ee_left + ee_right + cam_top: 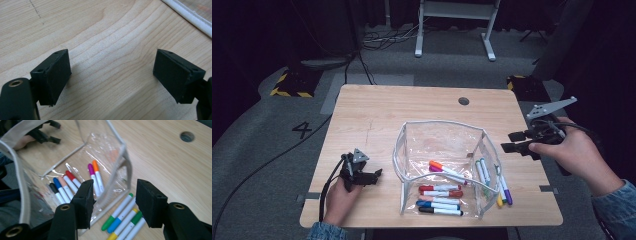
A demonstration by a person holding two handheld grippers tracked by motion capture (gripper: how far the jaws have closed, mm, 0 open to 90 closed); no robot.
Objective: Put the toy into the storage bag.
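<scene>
The right gripper (113, 203) has its jaws spread with nothing in them, above the pens (122, 216) beside the bag (105, 172), ready to grab one; the left gripper (111, 77) rests with jaws spread on the table (105, 37).

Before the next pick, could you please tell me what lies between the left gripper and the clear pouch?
Bare wood only: in the high view, the table lies uncovered between the left gripper and the clear pouch.
</scene>
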